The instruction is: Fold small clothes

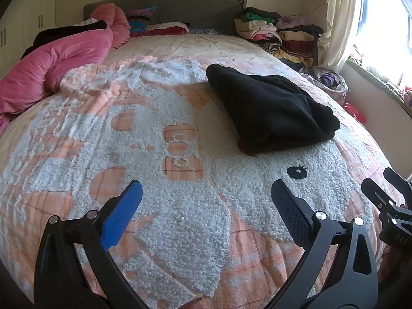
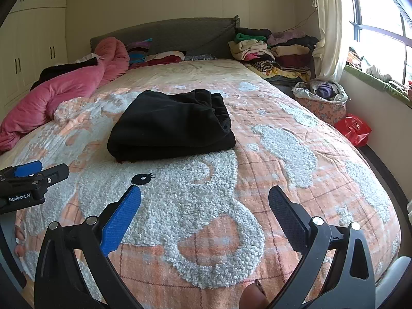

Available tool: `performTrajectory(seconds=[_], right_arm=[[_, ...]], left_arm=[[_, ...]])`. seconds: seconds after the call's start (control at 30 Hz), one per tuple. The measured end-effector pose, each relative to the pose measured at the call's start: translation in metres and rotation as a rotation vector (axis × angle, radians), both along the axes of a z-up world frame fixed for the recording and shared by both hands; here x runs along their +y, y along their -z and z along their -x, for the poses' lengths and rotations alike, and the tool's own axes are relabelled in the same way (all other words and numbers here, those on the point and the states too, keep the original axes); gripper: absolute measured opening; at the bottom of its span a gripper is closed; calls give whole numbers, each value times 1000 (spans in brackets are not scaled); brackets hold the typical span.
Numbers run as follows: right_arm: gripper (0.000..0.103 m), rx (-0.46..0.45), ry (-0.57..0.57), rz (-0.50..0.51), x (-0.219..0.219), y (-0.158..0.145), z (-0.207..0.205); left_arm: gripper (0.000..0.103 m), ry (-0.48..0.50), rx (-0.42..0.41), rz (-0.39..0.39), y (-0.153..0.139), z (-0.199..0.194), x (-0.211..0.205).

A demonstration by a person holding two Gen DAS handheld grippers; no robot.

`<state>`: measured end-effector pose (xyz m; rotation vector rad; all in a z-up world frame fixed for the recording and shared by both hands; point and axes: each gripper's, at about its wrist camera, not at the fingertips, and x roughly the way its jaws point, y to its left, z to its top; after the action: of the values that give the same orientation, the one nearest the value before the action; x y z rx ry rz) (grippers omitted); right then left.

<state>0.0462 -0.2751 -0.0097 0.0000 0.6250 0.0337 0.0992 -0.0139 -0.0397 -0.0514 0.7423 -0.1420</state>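
A folded black garment (image 1: 270, 108) lies on the orange and white bedspread (image 1: 180, 206), ahead and to the right of my left gripper (image 1: 206, 193). In the right wrist view the black garment (image 2: 172, 126) lies ahead and slightly left of my right gripper (image 2: 204, 198). Both grippers are open and empty, held low over the near end of the bed, well short of the garment. The right gripper shows at the right edge of the left view (image 1: 386, 190). The left gripper shows at the left edge of the right view (image 2: 38, 172).
A pink duvet (image 1: 51, 64) is bunched along the bed's left side. Stacks of folded clothes (image 2: 278, 51) sit at the head right corner. A basket of clothes (image 2: 322, 97) and a red bag (image 2: 354, 128) stand on the floor by the window.
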Motion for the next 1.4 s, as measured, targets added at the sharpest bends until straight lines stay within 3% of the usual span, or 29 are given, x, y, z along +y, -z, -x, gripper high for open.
performTrajectory(seconds=[1.4], right_arm=[[99,3,7,-4,1,-1,-2]], left_arm=[[94,-14,-6,-18,-5,2,1]])
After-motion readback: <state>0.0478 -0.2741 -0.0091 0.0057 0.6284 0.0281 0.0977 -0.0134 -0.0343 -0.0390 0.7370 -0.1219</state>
